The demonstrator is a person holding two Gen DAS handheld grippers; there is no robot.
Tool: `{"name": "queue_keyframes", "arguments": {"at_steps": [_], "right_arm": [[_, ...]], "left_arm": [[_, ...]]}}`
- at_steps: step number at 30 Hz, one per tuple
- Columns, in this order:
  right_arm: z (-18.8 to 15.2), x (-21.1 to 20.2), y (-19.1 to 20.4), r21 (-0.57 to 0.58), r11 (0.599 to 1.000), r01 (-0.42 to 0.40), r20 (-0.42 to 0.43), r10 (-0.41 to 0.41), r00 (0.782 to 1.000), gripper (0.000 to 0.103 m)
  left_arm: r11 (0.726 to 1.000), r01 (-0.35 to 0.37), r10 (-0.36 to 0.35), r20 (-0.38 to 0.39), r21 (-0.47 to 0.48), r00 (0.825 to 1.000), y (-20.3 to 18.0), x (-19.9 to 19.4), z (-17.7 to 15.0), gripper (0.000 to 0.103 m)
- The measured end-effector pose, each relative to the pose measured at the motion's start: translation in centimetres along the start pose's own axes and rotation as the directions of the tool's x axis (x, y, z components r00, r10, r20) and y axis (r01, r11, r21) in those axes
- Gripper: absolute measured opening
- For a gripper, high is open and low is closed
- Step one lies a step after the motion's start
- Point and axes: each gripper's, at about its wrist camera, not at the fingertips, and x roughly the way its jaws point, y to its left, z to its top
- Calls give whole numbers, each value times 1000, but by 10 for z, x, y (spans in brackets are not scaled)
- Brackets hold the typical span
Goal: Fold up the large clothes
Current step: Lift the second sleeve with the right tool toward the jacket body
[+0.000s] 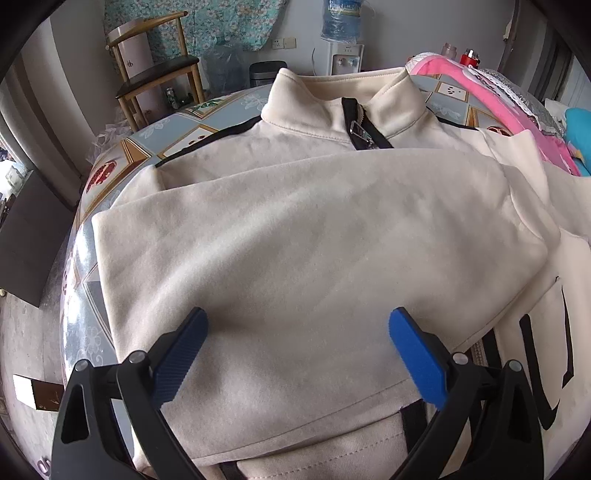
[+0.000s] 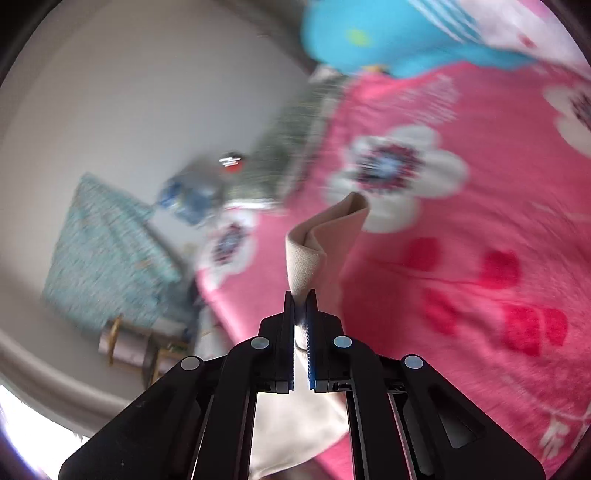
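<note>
A cream zip-neck sweatshirt (image 1: 295, 236) with black trim lies flat on the round patterned table (image 1: 110, 162), one sleeve folded across its chest. My left gripper (image 1: 297, 332) is open just above the lower chest and holds nothing. In the right wrist view my right gripper (image 2: 301, 295) is shut on a fold of the cream fabric (image 2: 325, 236), which stands up beyond the fingertips and hangs below them. That view is blurred by motion.
A pink flowered blanket (image 2: 461, 258) and a blue cushion (image 2: 388, 33) lie to the right of the sweatshirt; the blanket also shows in the left wrist view (image 1: 498, 99). A wooden chair (image 1: 159, 74), a water dispenser (image 1: 341, 40) and a dark bin (image 1: 264, 72) stand beyond the table.
</note>
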Motion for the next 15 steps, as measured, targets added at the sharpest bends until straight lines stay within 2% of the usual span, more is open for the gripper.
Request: {"name": "queue_keyframes", "arguments": {"at_steps": [3, 7, 11, 13, 15], "right_arm": [[-22, -19, 83, -162, 978, -134, -29, 131, 991, 5], [-78, -27, 189, -326, 898, -297, -144, 264, 954, 5], [-153, -14, 268, -393, 803, -448, -297, 350, 888, 5], [-202, -1, 297, -417, 751, -512, -386, 363, 848, 6], [-260, 21, 317, -430, 699, -571, -500, 342, 796, 10]], "left_arm": [[1000, 15, -15, 17, -12, 1000, 8, -13, -5, 93], [998, 44, -42, 43, -47, 998, 26, -33, -15, 90], [995, 82, -79, 49, -64, 996, 44, -52, -27, 81], [993, 99, -95, 59, -61, 994, 52, -62, -34, 80], [991, 122, -117, 73, -62, 990, 61, -72, -40, 79]]}}
